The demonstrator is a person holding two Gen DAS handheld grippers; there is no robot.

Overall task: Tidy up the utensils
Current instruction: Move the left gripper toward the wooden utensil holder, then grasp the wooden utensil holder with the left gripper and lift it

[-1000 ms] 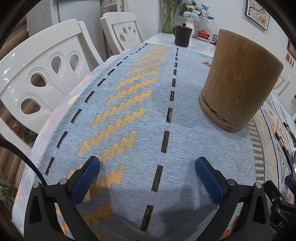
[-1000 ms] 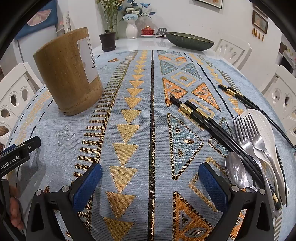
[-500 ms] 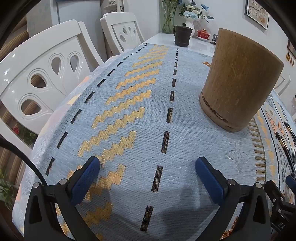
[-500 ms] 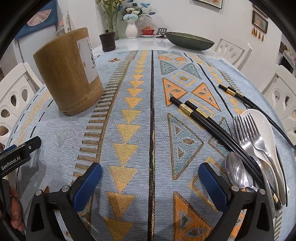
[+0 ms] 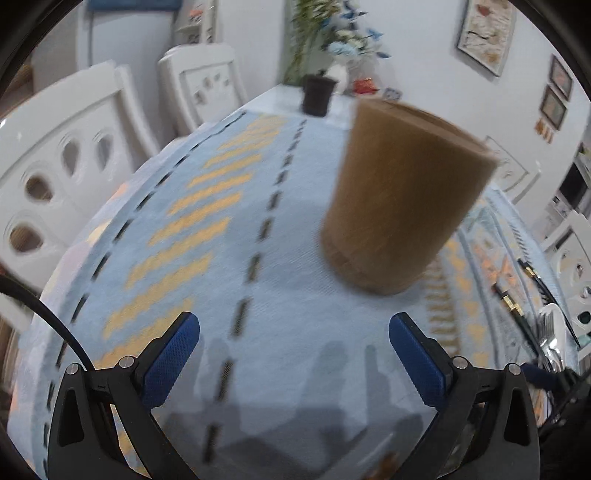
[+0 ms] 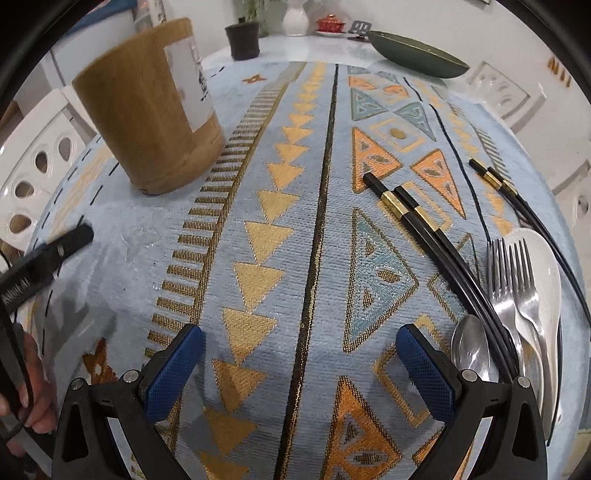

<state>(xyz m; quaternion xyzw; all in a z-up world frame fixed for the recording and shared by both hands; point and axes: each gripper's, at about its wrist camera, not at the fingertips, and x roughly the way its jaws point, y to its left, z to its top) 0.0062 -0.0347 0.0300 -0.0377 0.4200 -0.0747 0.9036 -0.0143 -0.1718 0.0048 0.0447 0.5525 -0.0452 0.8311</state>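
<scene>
A tall bamboo holder (image 5: 402,199) (image 6: 147,110) stands upright on the patterned blue tablecloth (image 6: 258,236). My left gripper (image 5: 294,325) hovers short of it and to its left, jaws wide but closing, with nothing between them. My right gripper (image 6: 300,334) is open over bare cloth. To its right lie a metal spoon (image 6: 471,347), two forks (image 6: 513,288), a white spoon (image 6: 546,273) and black chopsticks (image 6: 417,218), with another pair (image 6: 517,195) farther right. The left gripper's body (image 6: 48,251) and the hand (image 6: 33,387) holding it show at the left edge.
A dark green dish (image 6: 413,55), a dark pot (image 6: 243,40) and a white vase (image 6: 295,18) stand at the far end. White chairs (image 5: 74,166) line the left side of the table, and another chair (image 6: 498,88) stands at the far right.
The left view is now blurred and has swung toward the holder, which sits nearer the middle. The right view has tipped slightly, and the cloth and utensils look closer.
</scene>
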